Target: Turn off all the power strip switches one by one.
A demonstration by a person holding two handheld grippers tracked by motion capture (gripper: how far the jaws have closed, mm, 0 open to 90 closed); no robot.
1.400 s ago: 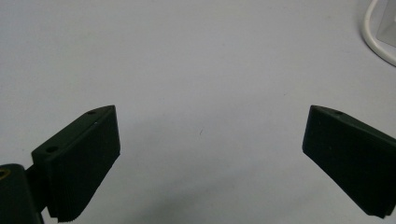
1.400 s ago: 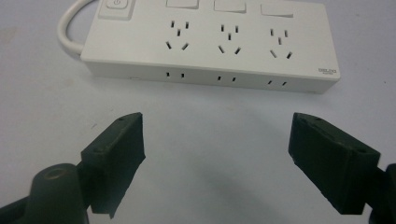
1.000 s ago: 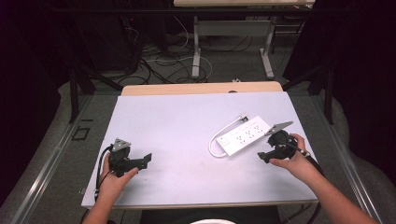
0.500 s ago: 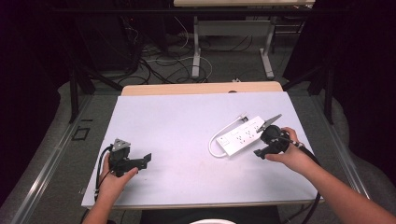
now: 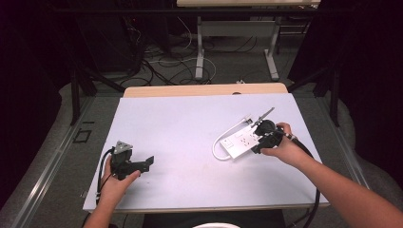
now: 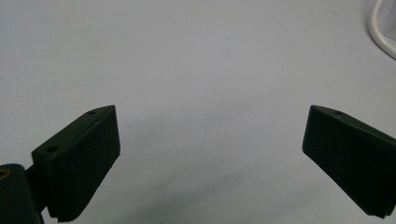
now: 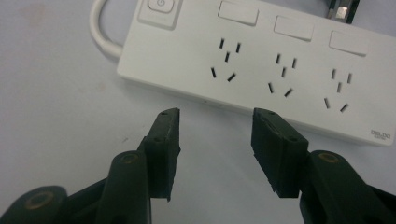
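Observation:
A white power strip (image 5: pixel 240 140) (image 7: pixel 252 60) lies on the right half of the white table (image 5: pixel 190 128), its cable (image 5: pixel 217 151) curling off its near left end. My right gripper (image 5: pixel 259 137) (image 7: pixel 215 140) hovers at the strip's near long edge; its jaws have just been closing, they still stand apart, and nothing is between them. My left gripper (image 5: pixel 142 164) (image 6: pixel 208 158) rests at the table's front left, jaws wide open over bare tabletop.
Three socket groups, their switches and a main power button (image 7: pixel 160 10) face up on the strip. A wooden strip (image 5: pixel 204 90) borders the table's far edge. Beyond it, cables (image 5: pixel 161 61) and desk legs stand on the floor.
My right gripper has moved left, from beside the strip's right end to its near edge, and its jaws have narrowed. The left hand has stayed put.

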